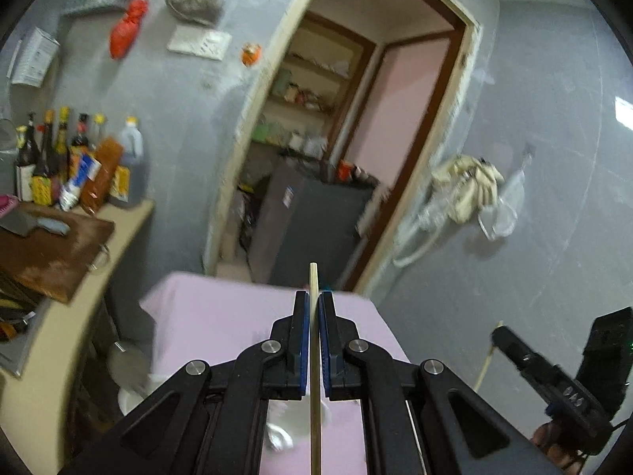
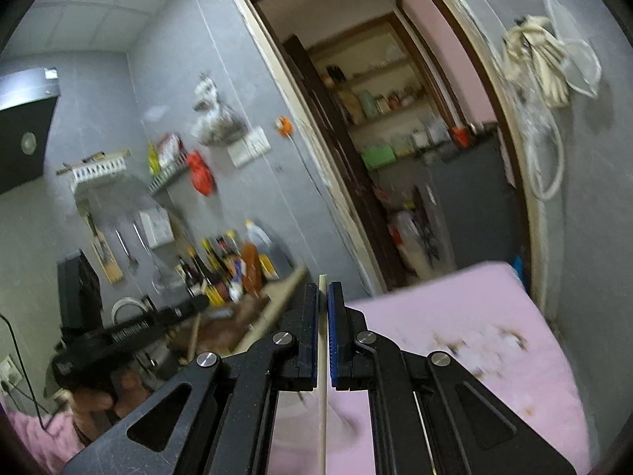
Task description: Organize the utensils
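Left gripper (image 1: 314, 297): clenched on a pale wooden chopstick (image 1: 315, 376), which runs straight up between the blue pads and pokes out just past the tips.
Right gripper (image 2: 325, 287): clenched the same way on a second chopstick (image 2: 322, 388), its squared end showing just above the tips.
Each seen from the other: in the left view the right gripper (image 1: 554, 380) sits at lower right with its stick slanting below it; in the right view the left gripper (image 2: 130, 330) is at lower left, a hand (image 2: 95, 396) wrapped under it.
Containers: something white and bowl-like (image 1: 292, 423) lies under the left jaws, too blurred to tell what is in it.
Surface: pink tablecloth (image 2: 455, 316), stained with pale and brown marks toward its right side.
Counter: beige worktop (image 1: 59, 324) beside the table, bearing a brown cutting board (image 1: 51, 253) with a cleaver (image 1: 27, 223) on it, and a cluster of sauce bottles (image 1: 75, 158) against the wall.
Room: grey tiled wall (image 1: 534, 158); open doorway (image 1: 356, 138) onto shelves of jars and a dark cabinet; wall rack (image 2: 99, 170) with hanging utensils; cream bag (image 2: 542, 55) hung right of the door.
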{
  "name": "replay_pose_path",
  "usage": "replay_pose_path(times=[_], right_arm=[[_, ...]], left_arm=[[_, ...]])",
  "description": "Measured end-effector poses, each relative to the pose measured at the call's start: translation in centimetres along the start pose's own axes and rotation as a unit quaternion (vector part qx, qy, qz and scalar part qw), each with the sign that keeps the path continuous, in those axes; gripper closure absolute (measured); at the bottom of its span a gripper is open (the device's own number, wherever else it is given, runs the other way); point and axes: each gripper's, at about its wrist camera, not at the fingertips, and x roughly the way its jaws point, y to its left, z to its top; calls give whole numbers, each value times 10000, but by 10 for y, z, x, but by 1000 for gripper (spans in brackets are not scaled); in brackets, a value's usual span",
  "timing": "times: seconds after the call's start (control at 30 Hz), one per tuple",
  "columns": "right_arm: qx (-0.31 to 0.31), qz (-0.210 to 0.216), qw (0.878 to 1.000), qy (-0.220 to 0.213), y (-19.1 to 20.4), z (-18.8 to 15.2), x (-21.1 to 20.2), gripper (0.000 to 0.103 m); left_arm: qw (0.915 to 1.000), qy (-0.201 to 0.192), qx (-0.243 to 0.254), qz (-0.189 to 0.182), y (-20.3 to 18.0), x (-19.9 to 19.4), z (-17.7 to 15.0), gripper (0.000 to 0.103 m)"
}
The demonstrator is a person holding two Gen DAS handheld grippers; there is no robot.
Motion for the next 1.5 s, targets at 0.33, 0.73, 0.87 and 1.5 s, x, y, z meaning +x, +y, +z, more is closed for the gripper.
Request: replay_pose_path(times=[0.33,0.73,0.87,1.5], right_arm=[[-517,25,9970,-571,66,12,58,99],[-857,-317,9941,-589,84,-24,101,99],[-782,-386,9945,-578,74,-37,109,99],[-1002,-520,9931,-315,65,-60,113,99]], left_arm=[[9937,-954,-134,575,52,-1,45,98],[9869,-1265,-209,981,89,30,21,98],[9821,-1446,-109,1202,89,34,7,98],[9802,-1317,567,1366,66,35,-23,98]])
